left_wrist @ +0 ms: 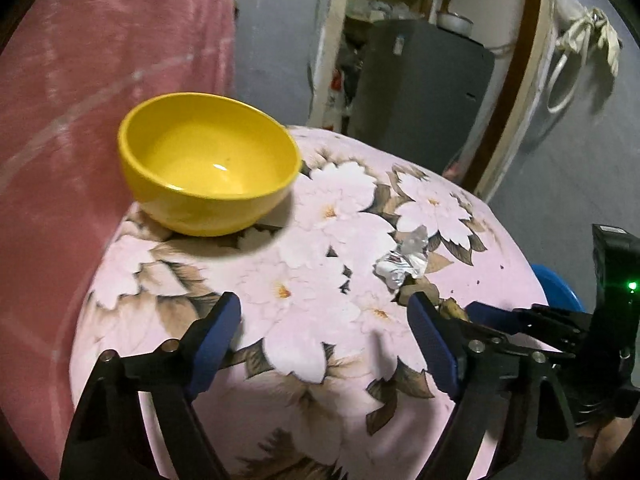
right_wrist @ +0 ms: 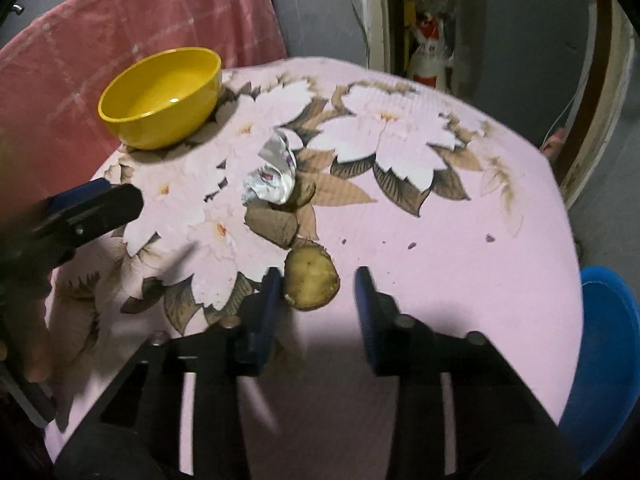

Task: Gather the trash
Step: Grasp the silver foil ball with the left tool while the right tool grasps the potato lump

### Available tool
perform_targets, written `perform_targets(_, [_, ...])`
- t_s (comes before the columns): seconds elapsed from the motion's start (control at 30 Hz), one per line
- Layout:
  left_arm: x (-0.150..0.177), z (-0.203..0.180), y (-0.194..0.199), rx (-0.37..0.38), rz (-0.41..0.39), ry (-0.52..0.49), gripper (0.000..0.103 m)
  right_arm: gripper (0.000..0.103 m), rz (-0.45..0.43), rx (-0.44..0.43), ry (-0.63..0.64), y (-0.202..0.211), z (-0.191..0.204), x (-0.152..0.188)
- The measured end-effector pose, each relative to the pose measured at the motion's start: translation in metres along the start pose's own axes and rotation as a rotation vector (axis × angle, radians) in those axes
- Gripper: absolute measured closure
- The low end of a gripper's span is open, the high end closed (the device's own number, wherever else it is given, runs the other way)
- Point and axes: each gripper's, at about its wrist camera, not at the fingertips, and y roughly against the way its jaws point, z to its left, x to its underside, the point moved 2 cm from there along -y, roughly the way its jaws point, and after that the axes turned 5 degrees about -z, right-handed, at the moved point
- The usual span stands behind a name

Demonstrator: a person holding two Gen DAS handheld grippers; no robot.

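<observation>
Trash is seen in three pieces on a pink floral tablecloth (right_wrist: pixel 440 260), strung out in a loose line that runs from the yellow bowl (right_wrist: pixel 160 132) towards the near edge; nearest the bowl lies a crumpled foil wrapper (right_wrist: pixel 272 176), silvery and creased, with a few printed marks; just beyond it, further from the bowl, lies a curled brown scrap (right_wrist: pixel 272 222), matt and rolled like a short tube; furthest from the bowl lies a round yellow-brown scrap (right_wrist: pixel 312 284), smooth-faced with a darker, rougher rim.

The bowl is glossy, deep and round, and nothing is seen inside it; the tablecloth is finely ribbed and printed with large white blossoms and brown leaves; a few dark crumbs are scattered on its plain pink part, well away from the bowl.

Behind the bowl a pink checked cloth (right_wrist: pixel 120 32) is draped; on the far side of the table from the bowl, a blue plastic tub (right_wrist: pixel 608 352) is seen below the table's edge.

The left gripper (left_wrist: pixel 324 320) is held with its blue-padded jaws wide apart and nothing between them, on the near side of the bowl, the wrapper just ahead of its right finger.

The right gripper (right_wrist: pixel 318 275) is held around the round scrap with its jaws narrowly apart; the scrap touches the left pad only, and a gap is left at the right pad, so nothing is gripped.
</observation>
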Motion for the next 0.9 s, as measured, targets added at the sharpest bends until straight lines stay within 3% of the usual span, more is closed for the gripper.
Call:
perform_targets(0.23, [-0.004, -0.012, -0.033, 0.046, 0.089, -0.019, 0.036, 0.071, -0.018, -0.030, -0.033, 0.001, -0.015, -0.003])
perform_targets(0.67, [-0.016, -0.040, -0.069, 0.100, 0.156, -0.075, 0.037, 0.070, -0.061, 0.010, -0.087, 0.009, -0.045, -0.004])
perform_targets(0.87, [-0.025, -0.040, -0.079, 0.119, 0.171, -0.041, 0.037, 0.070, -0.067, 0.002, -0.090, 0.009, -0.047, -0.003])
perform_targets(0.9, [-0.026, -0.039, -0.079, 0.121, 0.170, -0.037, 0.041, 0.070, -0.069, 0.001, -0.091, 0.009, -0.047, -0.002])
